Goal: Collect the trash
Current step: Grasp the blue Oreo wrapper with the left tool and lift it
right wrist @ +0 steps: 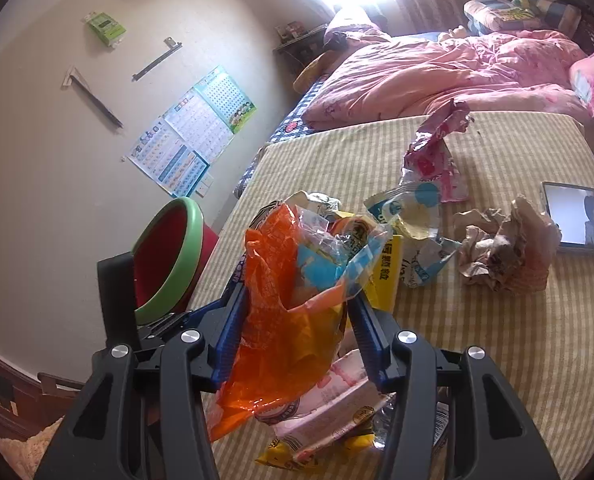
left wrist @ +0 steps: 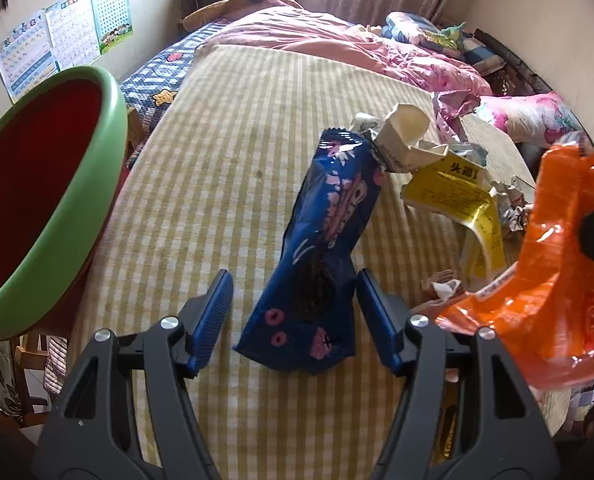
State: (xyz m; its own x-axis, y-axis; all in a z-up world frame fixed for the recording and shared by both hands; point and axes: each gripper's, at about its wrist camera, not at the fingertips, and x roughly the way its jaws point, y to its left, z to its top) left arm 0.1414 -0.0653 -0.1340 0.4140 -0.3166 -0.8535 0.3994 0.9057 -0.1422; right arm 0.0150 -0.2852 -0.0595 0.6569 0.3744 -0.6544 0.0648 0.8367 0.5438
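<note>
Right gripper (right wrist: 297,320) clamps the orange wrapper (right wrist: 281,320) at centre frame; left gripper (left wrist: 293,312) gapes around the dark-blue cookie packet (left wrist: 329,240), pads apart from it. Striped bedspread (left wrist: 217,160) lies bare toward the green-rimmed bin (left wrist: 57,200), left edge. Yellow packet's (left wrist: 457,196) writing is unreadable.

Both wrist views look closely down the bed (left wrist: 225,184), sharing its litter.

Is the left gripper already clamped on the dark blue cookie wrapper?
No: the left gripper straddles the dark blue cookie wrapper, with striped cloth visible between its left pad and the wrapper.
</note>
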